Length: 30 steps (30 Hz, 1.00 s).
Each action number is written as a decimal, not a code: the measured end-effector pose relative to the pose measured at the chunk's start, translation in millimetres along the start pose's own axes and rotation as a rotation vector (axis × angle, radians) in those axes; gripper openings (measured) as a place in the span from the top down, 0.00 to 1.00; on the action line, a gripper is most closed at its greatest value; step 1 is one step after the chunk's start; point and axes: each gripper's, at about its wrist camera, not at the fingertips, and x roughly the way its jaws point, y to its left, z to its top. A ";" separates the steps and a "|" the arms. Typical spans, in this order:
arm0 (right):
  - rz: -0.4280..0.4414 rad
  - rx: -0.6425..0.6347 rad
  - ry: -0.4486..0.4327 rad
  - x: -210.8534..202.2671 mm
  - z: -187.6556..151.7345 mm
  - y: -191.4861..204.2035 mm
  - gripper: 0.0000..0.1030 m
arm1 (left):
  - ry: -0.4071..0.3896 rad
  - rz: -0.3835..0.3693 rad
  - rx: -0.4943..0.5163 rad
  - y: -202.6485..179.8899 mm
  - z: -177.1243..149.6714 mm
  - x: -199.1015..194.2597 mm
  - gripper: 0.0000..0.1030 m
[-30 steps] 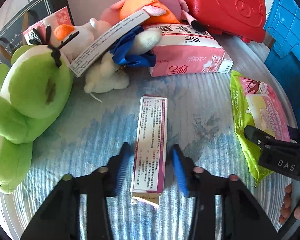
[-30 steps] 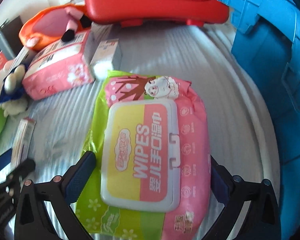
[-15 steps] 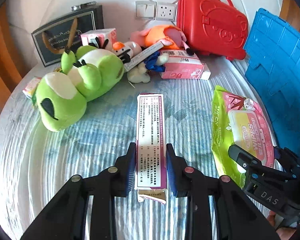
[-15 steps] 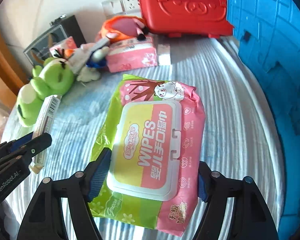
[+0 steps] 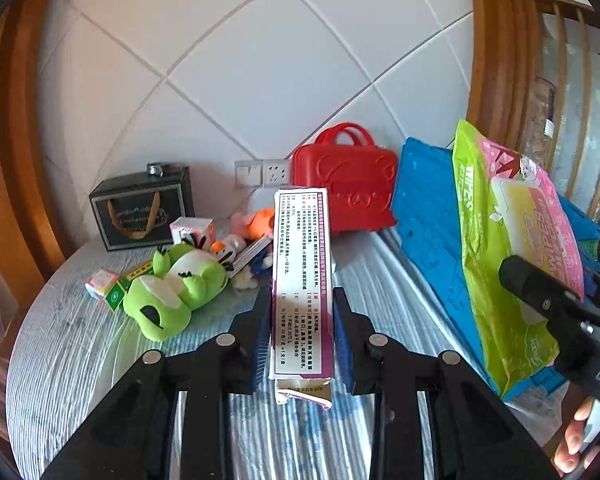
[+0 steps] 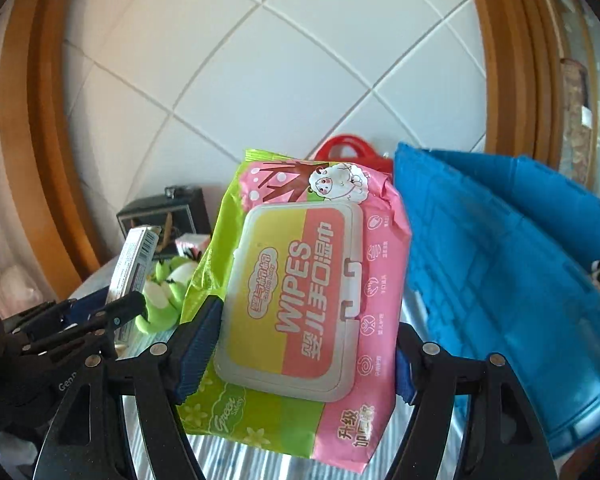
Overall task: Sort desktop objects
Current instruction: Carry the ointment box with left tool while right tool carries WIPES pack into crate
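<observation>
gripping a long narrow carton printed with purple-bordered text, the left gripper has its blue pads pressed on both long sides of the box, which sticks out forward past the fingertips and hangs clear above the striped tablecloth. the right gripper holds a pack of wet wipes, green on one side and pink on the other with a yellow-and-pink flip lid, its blue pads squeezing the pack's two edges; its jaws have just been closing, with the pack between them. in the left wrist view the same wipes pack shows at the right, raised off the table in front of a blue plastic bin, and a few of the person's fingers show at the lower right corner. in the right wrist view the blue bin fills the right side, its rim just beside the pack, and the carton shows at the left, held up in the other gripper. left on the table, well behind the carton, lie a green frog plush, a white plush with an orange nose, an orange-and-pink plush, and small boxes near the frog. a black gift bag stands against the white tiled wall, and a red toy suitcase stands beside a wall socket.
</observation>
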 end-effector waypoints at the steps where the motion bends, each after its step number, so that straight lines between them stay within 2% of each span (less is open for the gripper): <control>1: -0.009 0.007 -0.032 -13.0 4.8 -7.4 0.29 | -0.016 -0.005 0.012 -10.4 3.5 -5.3 0.73; 5: -0.061 0.019 -0.135 -55.3 18.8 -46.8 0.29 | -0.068 -0.046 0.050 -66.4 18.1 -15.7 0.73; 11: -0.133 0.011 -0.241 -105.8 36.3 -142.0 0.29 | -0.142 -0.115 0.095 -191.7 43.7 -17.4 0.73; 14: -0.188 0.002 -0.263 -116.3 41.1 -202.1 0.29 | -0.145 -0.162 0.114 -260.4 53.6 -10.8 0.73; 16: -0.230 -0.005 -0.267 -119.0 43.0 -242.5 0.29 | -0.142 -0.165 0.128 -301.7 58.0 -5.4 0.73; 19: -0.274 -0.011 -0.248 -116.9 45.0 -292.0 0.29 | -0.114 -0.187 0.135 -350.3 62.0 2.5 0.73; 24: -0.300 -0.010 -0.214 -105.9 44.2 -347.1 0.29 | -0.071 -0.182 0.178 -404.5 62.0 14.5 0.73; 30: -0.314 0.003 -0.175 -91.0 31.3 -385.0 0.29 | -0.042 -0.177 0.177 -430.6 60.6 24.4 0.73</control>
